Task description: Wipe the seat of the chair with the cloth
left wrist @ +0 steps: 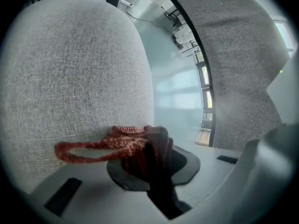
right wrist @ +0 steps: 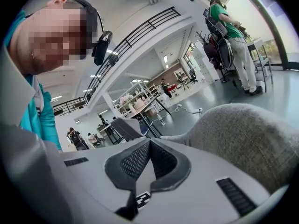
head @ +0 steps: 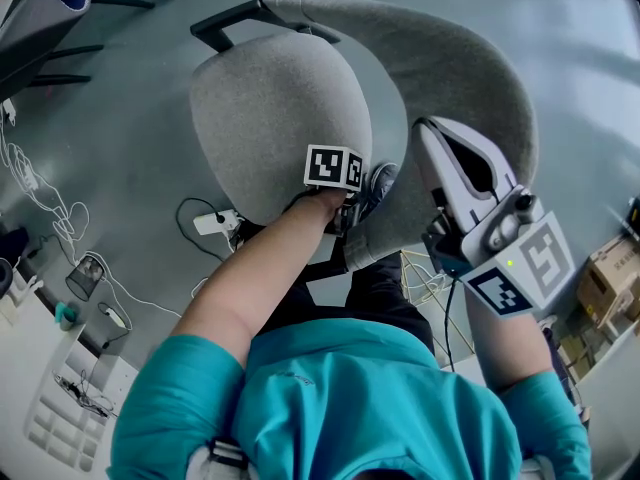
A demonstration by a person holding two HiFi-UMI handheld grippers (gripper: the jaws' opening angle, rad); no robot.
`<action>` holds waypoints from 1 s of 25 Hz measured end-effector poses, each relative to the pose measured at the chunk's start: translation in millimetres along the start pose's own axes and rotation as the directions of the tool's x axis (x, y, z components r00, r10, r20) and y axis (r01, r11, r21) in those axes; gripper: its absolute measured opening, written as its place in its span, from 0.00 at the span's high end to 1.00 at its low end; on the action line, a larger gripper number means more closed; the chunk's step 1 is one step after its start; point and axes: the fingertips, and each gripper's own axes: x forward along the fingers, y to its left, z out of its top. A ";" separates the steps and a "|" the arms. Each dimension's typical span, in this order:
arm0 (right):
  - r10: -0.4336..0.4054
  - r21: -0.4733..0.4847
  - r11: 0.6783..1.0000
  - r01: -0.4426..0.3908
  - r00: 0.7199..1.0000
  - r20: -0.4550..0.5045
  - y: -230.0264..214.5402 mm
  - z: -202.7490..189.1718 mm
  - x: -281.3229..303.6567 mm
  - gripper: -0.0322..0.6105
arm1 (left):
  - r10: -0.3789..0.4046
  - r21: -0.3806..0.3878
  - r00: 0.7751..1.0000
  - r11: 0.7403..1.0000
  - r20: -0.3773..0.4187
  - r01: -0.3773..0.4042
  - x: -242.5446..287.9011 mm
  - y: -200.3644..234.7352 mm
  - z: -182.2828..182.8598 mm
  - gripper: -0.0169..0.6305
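Observation:
The grey fabric chair seat (head: 265,118) lies below me, with its curved backrest (head: 450,63) to the right. My left gripper (head: 335,166) sits at the seat's near right edge, its jaws hidden under the marker cube. In the left gripper view the left gripper (left wrist: 152,153) is shut on a reddish-brown knitted cloth (left wrist: 114,143), which rests against the seat (left wrist: 70,69). A loop of cloth hangs out to the left. My right gripper (head: 432,138) is held up beside the backrest, off the chair. In its own view the right gripper (right wrist: 148,146) is shut with nothing between its pads.
A white power strip (head: 215,223) and cables lie on the floor left of the chair. Cardboard boxes (head: 610,268) stand at the right edge and a white rack (head: 60,408) at the lower left. A person (right wrist: 233,31) stands by another chair farther off.

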 end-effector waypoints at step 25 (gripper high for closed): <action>-0.040 -0.048 0.998 0.040 0.999 -0.006 66.7 46.5 -30.2 0.95 | -0.235 -0.035 0.949 0.968 0.211 0.248 -178.1 -18.1 -7.0 0.88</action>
